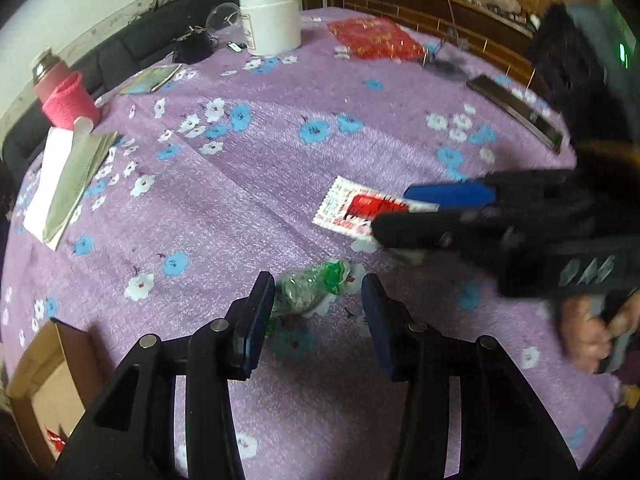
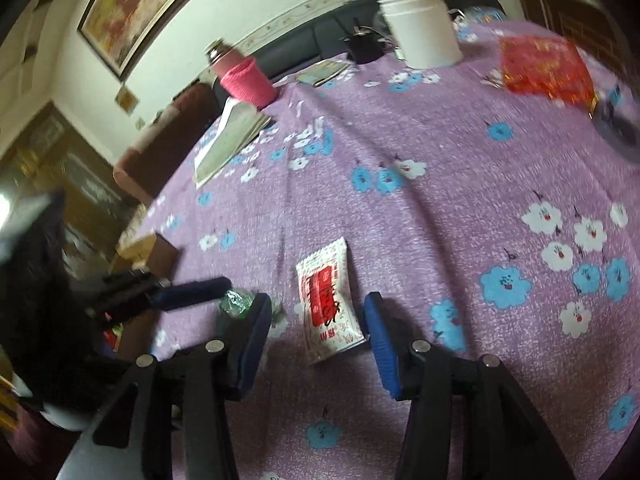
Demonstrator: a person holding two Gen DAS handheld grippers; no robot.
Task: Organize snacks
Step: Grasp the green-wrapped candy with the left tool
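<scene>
The left gripper (image 1: 318,312) is wide around the green candy (image 1: 310,290). The right gripper (image 2: 318,334) is also wide, around the white-red packet (image 2: 330,300) on the cloth (image 2: 440,140).

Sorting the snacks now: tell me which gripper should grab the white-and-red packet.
Right. The right gripper is open with the white-and-red packet lying between its fingers on the purple tablecloth. The left gripper is open around the green-wrapped snack instead, so it suits that one.

Bare tablecloth (image 2: 440,128) beyond both packets
</scene>
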